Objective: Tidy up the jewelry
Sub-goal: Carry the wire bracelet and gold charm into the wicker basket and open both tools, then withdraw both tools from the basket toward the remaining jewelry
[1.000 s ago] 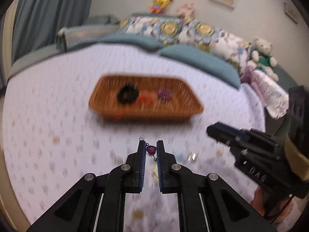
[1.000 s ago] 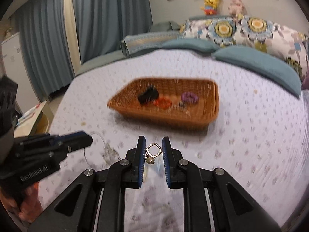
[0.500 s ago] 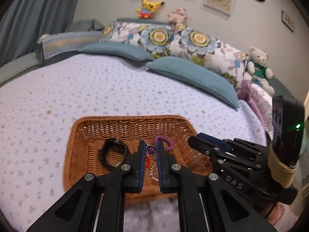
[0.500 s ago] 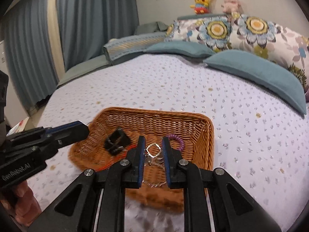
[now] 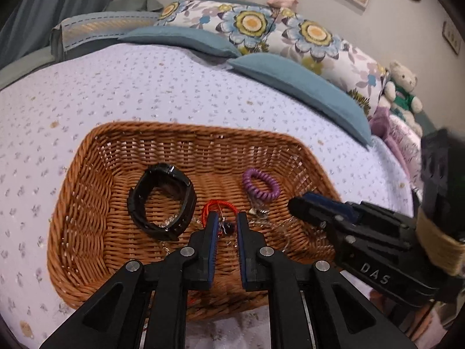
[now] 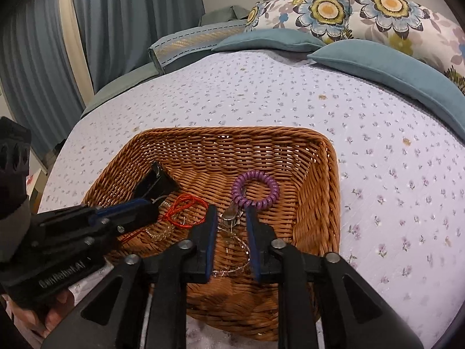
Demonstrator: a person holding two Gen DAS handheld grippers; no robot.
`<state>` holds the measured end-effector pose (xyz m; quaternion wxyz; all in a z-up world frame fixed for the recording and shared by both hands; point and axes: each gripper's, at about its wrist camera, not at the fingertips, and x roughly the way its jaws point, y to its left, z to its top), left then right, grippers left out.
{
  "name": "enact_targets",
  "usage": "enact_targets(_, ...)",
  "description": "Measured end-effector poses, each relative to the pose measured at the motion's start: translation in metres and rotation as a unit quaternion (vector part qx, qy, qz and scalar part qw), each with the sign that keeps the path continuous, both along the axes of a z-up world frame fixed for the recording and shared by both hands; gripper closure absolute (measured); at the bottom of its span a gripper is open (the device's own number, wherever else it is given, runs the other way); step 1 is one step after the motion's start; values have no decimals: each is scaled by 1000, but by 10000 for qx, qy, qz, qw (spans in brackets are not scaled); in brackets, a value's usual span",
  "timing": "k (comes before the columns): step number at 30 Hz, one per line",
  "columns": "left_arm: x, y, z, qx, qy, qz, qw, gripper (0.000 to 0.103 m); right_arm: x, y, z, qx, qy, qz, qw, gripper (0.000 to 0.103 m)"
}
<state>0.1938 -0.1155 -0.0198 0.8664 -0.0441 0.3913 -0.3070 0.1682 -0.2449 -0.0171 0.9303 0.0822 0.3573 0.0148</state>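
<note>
Both grippers hang over a brown wicker basket on the bed. The jaws of my left gripper are opening; the necklace's dark purple pendant sits loose between them, no pad pressing it. My right gripper is opening too, and the necklace's silver clasp lies free in the gap. Its thin chain trails on the basket floor. A black watch, a purple coil band and a red cord bracelet lie inside.
The basket rests on a lilac flowered bedspread. Teal cushions and flowered pillows line the far side. A teddy bear sits at the right, curtains hang at the left. A hand holds the left gripper.
Both grippers carried the necklace forward and down from the bedspread to over the basket. Their fingers have spread, and pendant and clasp are no longer pinched.
</note>
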Motion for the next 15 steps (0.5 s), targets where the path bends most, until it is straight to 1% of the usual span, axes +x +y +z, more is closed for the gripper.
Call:
enact_targets(1,-2,3,4,-43,-30,2,10000,74,-2,-1,2,-4,-45,-32,10000,67)
enact_targets(2,-4,5,7,-80,-58,10,10000,66,-3,-2,3,21,-63,-36,10000,67)
enact_targets(3,-7,8,13,-133,-125,42,9998,55,-5,-3,4,57,-78,-38,9999,67)
enact_targets(7,-18,18,32,-208,-305,85,9993,54,-16,-7,13,174,-181,-55,9997,67)
enact_targets(9,-30,27,45,-260,-461,120,9985,54,-24,-7,20,189,-270,-51,9994,67)
enact_targets(11,-42,37,55,-346,-507,128,9980,54,-36,-3,31,193,-392,-5,9990,67)
enact_targets(15,-85,65,72,-489,-640,239,9965,54,-74,6,43,156,-582,49,9982,67)
